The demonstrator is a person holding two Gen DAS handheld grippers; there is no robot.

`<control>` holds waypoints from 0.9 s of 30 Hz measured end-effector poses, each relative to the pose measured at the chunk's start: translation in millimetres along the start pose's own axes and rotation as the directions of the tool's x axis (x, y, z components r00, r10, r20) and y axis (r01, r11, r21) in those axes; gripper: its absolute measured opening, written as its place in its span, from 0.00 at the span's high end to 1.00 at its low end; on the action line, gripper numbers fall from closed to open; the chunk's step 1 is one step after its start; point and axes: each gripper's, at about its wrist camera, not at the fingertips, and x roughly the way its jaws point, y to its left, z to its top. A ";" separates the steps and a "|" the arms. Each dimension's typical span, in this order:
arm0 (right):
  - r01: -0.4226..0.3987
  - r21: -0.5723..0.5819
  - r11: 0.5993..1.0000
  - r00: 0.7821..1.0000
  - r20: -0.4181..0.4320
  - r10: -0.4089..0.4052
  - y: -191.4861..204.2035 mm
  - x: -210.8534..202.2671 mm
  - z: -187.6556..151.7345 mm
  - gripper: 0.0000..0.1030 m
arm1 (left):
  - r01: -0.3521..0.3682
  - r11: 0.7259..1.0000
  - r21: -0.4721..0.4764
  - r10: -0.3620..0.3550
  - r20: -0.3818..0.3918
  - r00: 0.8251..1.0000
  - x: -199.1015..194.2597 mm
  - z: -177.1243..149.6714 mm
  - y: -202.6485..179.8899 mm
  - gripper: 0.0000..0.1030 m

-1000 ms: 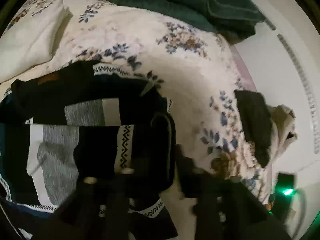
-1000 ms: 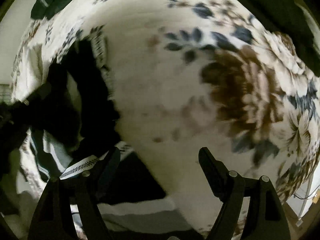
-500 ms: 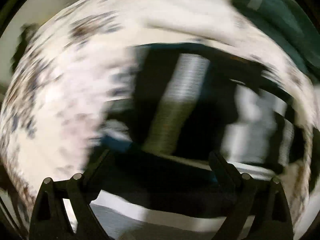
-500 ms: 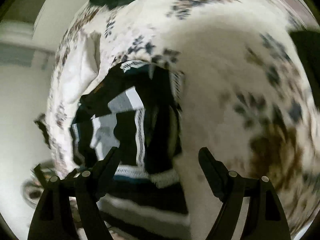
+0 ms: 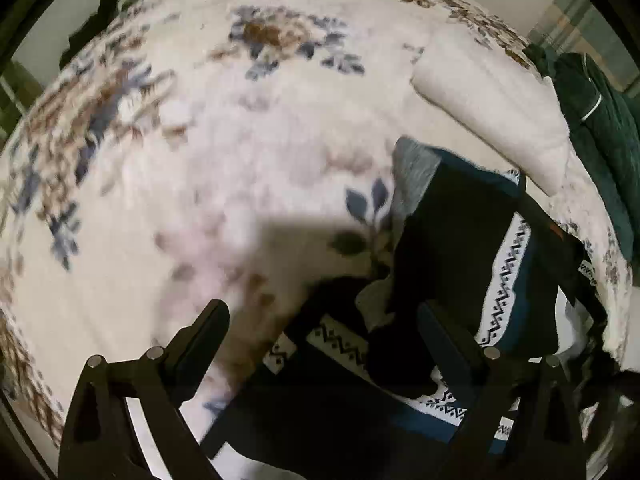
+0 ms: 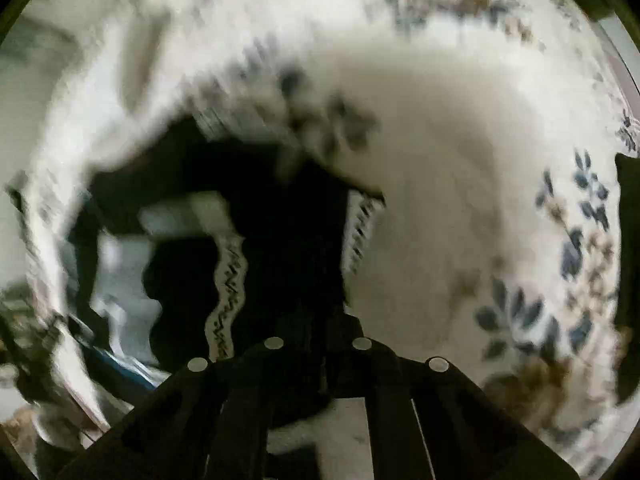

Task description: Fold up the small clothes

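Note:
A small dark garment [image 5: 460,248] with white zigzag bands and grey blocks lies rumpled on a floral bedspread [image 5: 200,140]. My left gripper [image 5: 324,332] hovers over the garment's near left edge, jaws wide open, one finger above the bedspread and the other above dark fabric, pinching nothing. In the blurred right wrist view the same garment [image 6: 280,220] fills the left middle. My right gripper [image 6: 320,332] points down at its dark edge, and its jaws are closing, drawn together with dark fabric between them.
A folded white cloth [image 5: 492,108] lies beyond the garment, with a dark green cloth [image 5: 600,128] to its right. A dark item [image 5: 100,12] sits at the bed's far left edge. Another dark item [image 6: 628,220] shows at the right edge.
My left gripper opened wide and swung across the garment to its edge, rolling as it went. My right gripper moved over the garment and its open jaws came together on the dark fabric.

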 end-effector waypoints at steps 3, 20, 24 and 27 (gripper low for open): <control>0.023 0.024 0.999 0.998 0.064 -0.024 8.8 -31.9 -3.1 0.80 | 0.037 0.999 -0.016 -0.037 0.000 0.999 4.8 -3.9 9.2 0.07; -0.379 -0.499 0.779 0.917 -0.316 0.243 413.8 79.5 64.7 0.70 | 0.346 0.938 -0.010 -0.345 0.042 0.938 29.7 -16.4 34.6 0.90; -0.346 -0.500 0.794 0.938 -0.192 0.288 430.5 77.3 75.9 0.97 | 0.361 0.932 -0.024 -0.360 0.052 0.932 29.1 -17.3 36.4 0.92; -0.311 -0.424 0.851 0.950 -0.108 0.294 423.3 75.6 102.2 0.97 | 0.385 0.922 -0.048 -0.382 0.058 0.922 32.1 -15.6 41.3 0.92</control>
